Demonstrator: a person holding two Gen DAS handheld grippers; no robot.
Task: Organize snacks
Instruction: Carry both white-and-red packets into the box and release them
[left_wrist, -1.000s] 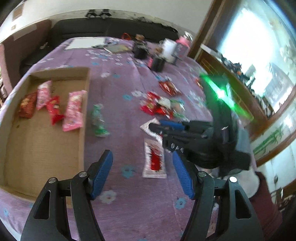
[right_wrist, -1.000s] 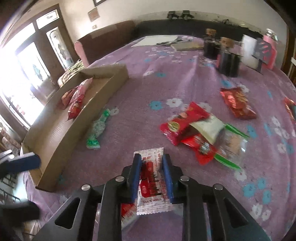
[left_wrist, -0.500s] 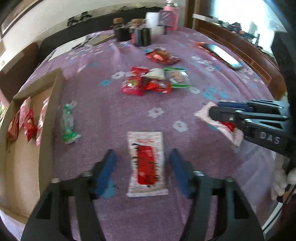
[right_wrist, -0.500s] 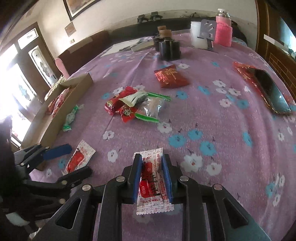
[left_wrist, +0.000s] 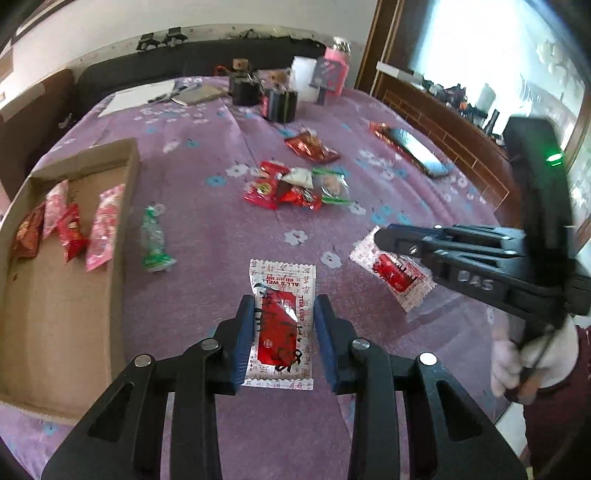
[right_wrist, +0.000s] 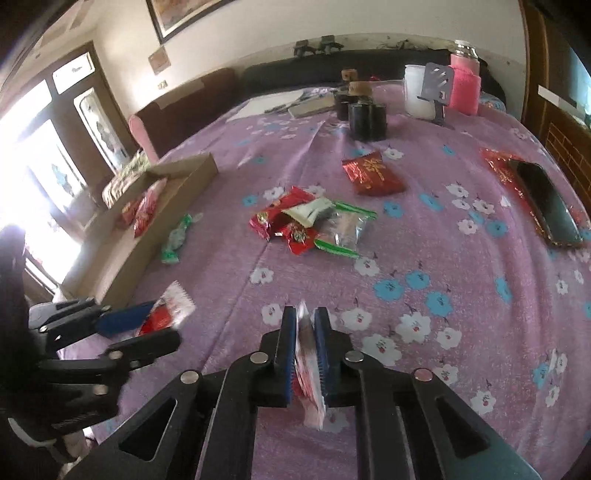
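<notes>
The left tool (left_wrist: 283, 334) has just squeezed in on a flat red-and-white snack packet (left_wrist: 282, 325) on the purple flowered cloth (left_wrist: 207, 236). The right tool (right_wrist: 305, 352) pinches another red-and-white packet (right_wrist: 308, 373) above the cloth.

A home living room is showing: dark sofa (right_wrist: 362, 61) sitting at twelve o'clock, framed picture (right_wrist: 184, 14) hanging above, flowered tablecloth (right_wrist: 443, 258) covering the table.

cardboard tray (left_wrist: 55, 314) cut off by the left edge.
</notes>
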